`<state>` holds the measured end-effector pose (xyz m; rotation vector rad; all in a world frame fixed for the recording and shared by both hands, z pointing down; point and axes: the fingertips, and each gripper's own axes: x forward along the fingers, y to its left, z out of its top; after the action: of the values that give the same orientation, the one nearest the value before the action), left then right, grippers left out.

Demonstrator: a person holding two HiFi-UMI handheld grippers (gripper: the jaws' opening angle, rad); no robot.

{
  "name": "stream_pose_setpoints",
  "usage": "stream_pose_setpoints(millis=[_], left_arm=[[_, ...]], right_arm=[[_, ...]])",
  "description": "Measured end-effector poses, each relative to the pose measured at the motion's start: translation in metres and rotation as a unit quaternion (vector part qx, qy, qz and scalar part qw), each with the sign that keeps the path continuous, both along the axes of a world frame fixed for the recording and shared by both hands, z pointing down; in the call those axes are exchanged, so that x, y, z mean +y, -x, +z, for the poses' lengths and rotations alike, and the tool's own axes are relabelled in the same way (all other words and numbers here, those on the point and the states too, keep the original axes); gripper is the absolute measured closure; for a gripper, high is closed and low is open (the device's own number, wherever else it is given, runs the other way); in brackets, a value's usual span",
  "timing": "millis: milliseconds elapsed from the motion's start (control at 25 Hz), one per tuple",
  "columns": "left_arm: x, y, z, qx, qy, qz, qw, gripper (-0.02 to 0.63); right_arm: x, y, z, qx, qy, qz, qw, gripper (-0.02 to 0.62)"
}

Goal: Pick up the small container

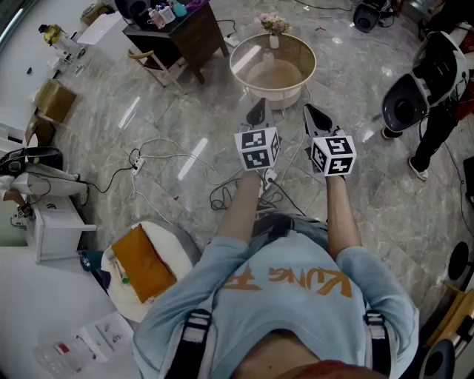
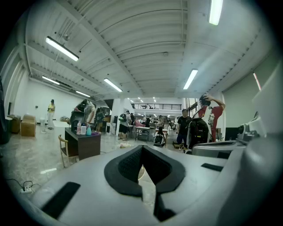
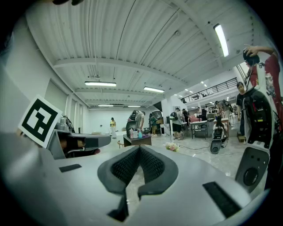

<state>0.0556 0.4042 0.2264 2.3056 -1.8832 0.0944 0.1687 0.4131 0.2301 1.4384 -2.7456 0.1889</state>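
Pale marble floor (image 1: 111,141) spreads under us; nearest, at our lower left, an orange cushion (image 1: 142,263) lies on a round white seat (image 1: 185,240); our two arms reach forward in light blue sleeves, each holding a gripper with a marker cube; the left gripper (image 1: 259,105) points slightly downward, its jaws pressed together at the tips with nothing between them; the right gripper (image 1: 309,111) sits just beside it, level, its jaws likewise closed and empty; loose black and white cables (image 1: 222,194) trail across the floor below them; just ahead stands a round cream table (image 1: 238,52); the small container (image 1: 274,41), white and holding pink flowers (image 1: 274,23), stands upright at that table's far edge, well apart from both grippers; left of it sits a dark desk (image 1: 194,33) crowded with bottles.
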Motion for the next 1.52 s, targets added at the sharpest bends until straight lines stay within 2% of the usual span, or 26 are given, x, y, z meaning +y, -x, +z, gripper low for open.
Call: stream_pose_setpoints(millis=[360,520,880,1040,1280,1520], left_arm=[[-0.003,0.0,-0.003,-0.001,-0.003,-0.003,1.0,0.583],[-0.007,0.002,0.0,-0.003,0.0,-0.003,1.0,0.583],[-0.002,0.023,0.008,0.006,0.007,-0.023,0.9997,0.583],[-0.007,0.027,0.008,0.022,0.011,-0.03,0.9993,0.583],[-0.011,0.004,-0.002,0.015,0.008,0.0,0.9999,0.583],[-0.026,0.01,-0.006,0.017,0.001,0.001,0.9999,0.583]], right_arm=[[-0.003,-0.005,-0.006,-0.002,-0.011,0.004,1.0,0.583],[-0.012,-0.01,-0.007,-0.016,-0.017,0.025,0.999,0.581],[-0.013,-0.007,0.015,-0.019,0.015,0.026,0.999,0.581],[-0.011,-0.014,0.012,-0.013,0.014,0.03,0.999,0.581],[-0.009,-0.045,0.005,-0.025,0.023,0.065,0.997,0.581],[-0.023,-0.034,0.003,-0.024,0.018,0.055,0.998,0.581]])
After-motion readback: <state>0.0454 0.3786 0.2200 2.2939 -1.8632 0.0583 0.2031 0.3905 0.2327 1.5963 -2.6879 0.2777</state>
